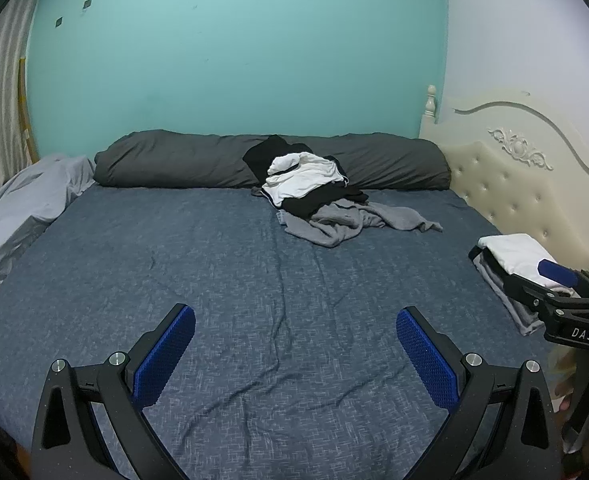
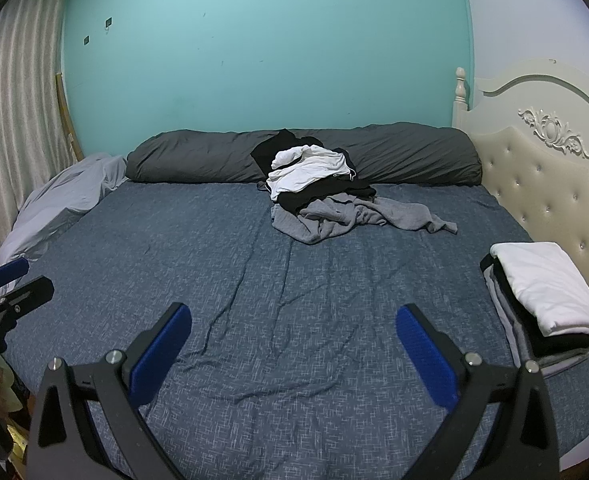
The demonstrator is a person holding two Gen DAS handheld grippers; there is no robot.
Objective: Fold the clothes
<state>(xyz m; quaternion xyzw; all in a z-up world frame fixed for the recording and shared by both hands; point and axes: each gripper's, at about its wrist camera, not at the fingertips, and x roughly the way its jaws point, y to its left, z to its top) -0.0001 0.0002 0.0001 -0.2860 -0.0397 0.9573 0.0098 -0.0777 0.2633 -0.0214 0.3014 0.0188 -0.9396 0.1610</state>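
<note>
Both grippers hover over the bed (image 1: pixel 174 248), jaws spread wide, nothing between them. Left gripper (image 1: pixel 295 350) shows at the bottom of the left wrist view; right gripper (image 2: pixel 294 350) at the bottom of the right wrist view. Each also shows at the edge of the other's frame.

Clothes lie in two lots. A loose pile (image 2: pixel 326 188) sits upper centre of frame, against the dark bolster (image 2: pixel 198 156): a white garment (image 2: pixel 306 174) on top, black cloth under it, a grey knit (image 2: pixel 358 216) spilling out toward the near side and to the right. A squared stack (image 2: pixel 546 300) sits at the right edge by the headboard (image 2: pixel 534 176), white piece uppermost, dark and grey layers beneath. So some pieces lie folded and others do not.

Handling, as a judgement:
- All soft, light and limp; nothing will hold its shape when lifted, and a single pinch will let the rest hang and twist.
- The grey knit looks thicker and clingier; its trailing end at the right of the pile offers a free edge to pinch.
- The white garment looks thin and smooth, likely to slide off the pile; a hem or shoulder seam would give a firmer hold than a mid-panel bunch.
- Garments overlap, so a deep pinch may drag two at once.
- Two holds, one per gripper, well apart along one edge, would keep a piece flat.
</note>
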